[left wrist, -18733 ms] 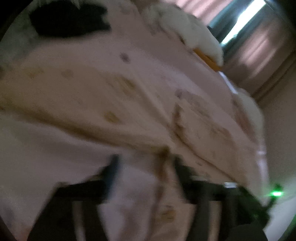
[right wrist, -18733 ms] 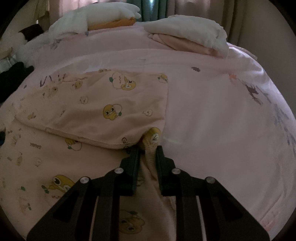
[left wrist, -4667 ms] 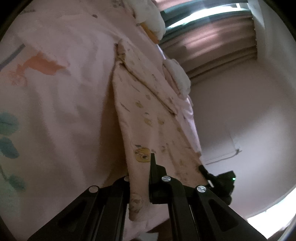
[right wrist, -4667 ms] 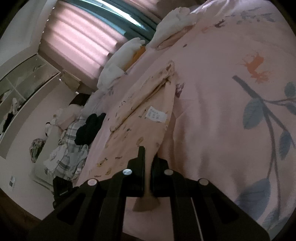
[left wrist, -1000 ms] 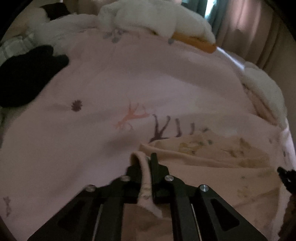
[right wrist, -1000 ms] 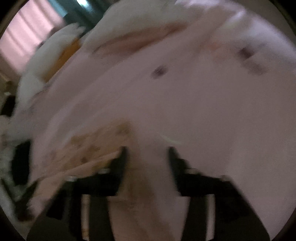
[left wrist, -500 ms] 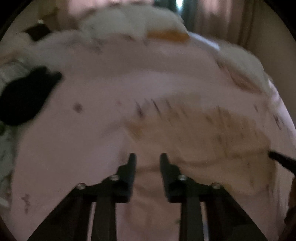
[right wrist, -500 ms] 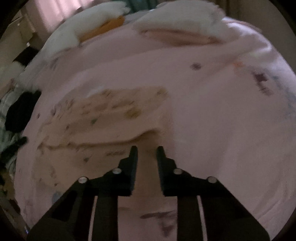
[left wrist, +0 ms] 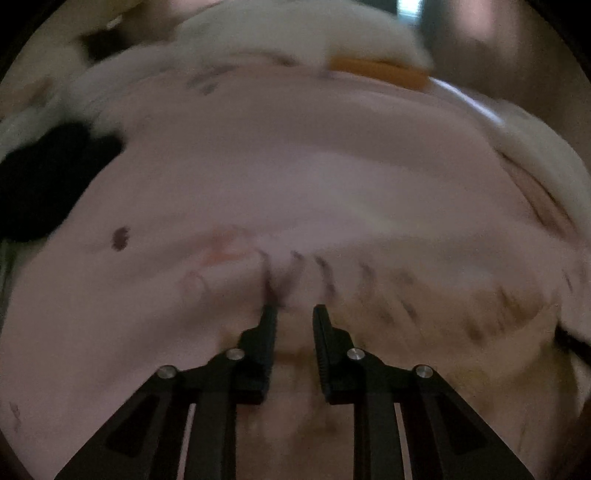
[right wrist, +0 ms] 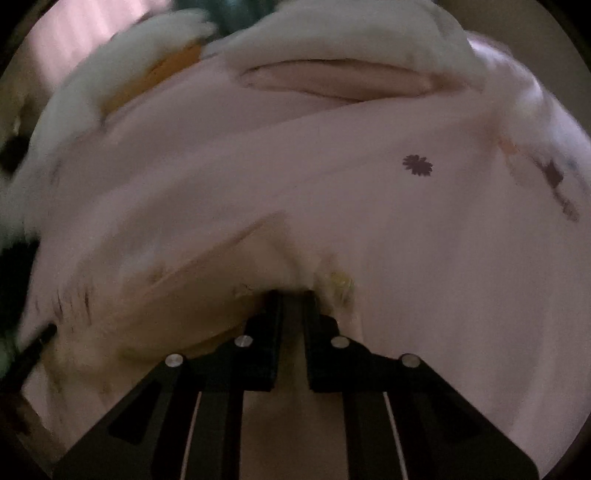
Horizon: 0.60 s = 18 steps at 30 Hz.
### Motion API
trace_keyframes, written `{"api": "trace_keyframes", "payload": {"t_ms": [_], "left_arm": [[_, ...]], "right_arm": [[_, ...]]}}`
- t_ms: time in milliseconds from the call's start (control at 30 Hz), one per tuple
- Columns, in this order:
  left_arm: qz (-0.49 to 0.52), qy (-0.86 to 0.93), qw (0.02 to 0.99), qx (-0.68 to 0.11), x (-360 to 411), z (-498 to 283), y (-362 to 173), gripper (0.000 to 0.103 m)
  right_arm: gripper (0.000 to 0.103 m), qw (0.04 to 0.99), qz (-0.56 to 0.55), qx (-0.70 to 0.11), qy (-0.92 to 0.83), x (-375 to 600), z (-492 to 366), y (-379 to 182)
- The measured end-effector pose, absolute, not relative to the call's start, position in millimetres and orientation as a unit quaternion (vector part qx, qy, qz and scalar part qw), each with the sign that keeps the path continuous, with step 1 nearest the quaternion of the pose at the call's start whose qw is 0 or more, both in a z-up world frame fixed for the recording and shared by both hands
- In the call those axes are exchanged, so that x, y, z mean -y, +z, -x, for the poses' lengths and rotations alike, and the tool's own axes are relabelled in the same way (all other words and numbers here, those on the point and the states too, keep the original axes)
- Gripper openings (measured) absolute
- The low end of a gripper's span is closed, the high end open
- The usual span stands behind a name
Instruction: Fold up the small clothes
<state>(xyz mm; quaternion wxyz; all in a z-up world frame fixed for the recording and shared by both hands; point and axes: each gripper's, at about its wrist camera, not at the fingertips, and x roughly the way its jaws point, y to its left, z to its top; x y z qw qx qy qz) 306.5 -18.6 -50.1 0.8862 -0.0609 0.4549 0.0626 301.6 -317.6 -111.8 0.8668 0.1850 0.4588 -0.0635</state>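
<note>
Pink printed cotton throughout: bed cover (left wrist: 295,166) spread ahead of and beneath both tongs, lying loose with shallow creases.

Left tongs (left wrist: 291,308): pointed down at the cover, jaws parted with a clear gap, just narrowed slightly. Nothing clamped. Cloth visible below the gap only, not pressed by the pads.

Garment (left wrist: 424,332): peach, small yellow-brown print, lying flat on the cover. Found to the right of the left tongs and under them; near edge level with the tips. View smeared by motion, print detail unreadable.

Right tongs (right wrist: 293,293): jaws just drawn together to a narrow slit, pinched on the right-hand corner of the garment (right wrist: 184,295). Cloth bunched up at the tips, yellow motif just right of them. Remainder of the garment trailing away to the left of these tongs, raised fold running up-left from the tips.

Beyond the left tongs, far left: dark heap of black clothing (left wrist: 44,184) at the bed's edge.

Beyond both tongs, far side of the bed: white pillows (left wrist: 295,33), orange item (left wrist: 376,72) tucked beneath one.

Ahead and right of the right tongs: dark flower print (right wrist: 417,165) on the cover, well apart from the garment.
</note>
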Motion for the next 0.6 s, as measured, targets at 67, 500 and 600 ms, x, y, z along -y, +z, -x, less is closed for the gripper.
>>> {"api": "trace_keyframes", "payload": {"t_ms": [67, 500, 600], "left_arm": [[0.107, 0.071, 0.881, -0.455, 0.7, -311.3, -50.8, 0.021], [0.145, -0.053, 0.874, -0.460, -28.5, -188.6, -4.3, 0.063], [0.113, -0.088, 0.875, -0.462, -8.1, -178.5, 0.2, 0.063]], "right_arm": [[0.012, 0.865, -0.204, -0.454, -0.061, 326.3, -303.0, -107.5], [0.062, 0.881, -0.107, -0.458, -0.041, 316.8, -197.2, -58.6], [0.063, 0.869, -0.138, -0.473, -0.039, 319.1, -171.5, -64.4]]}}
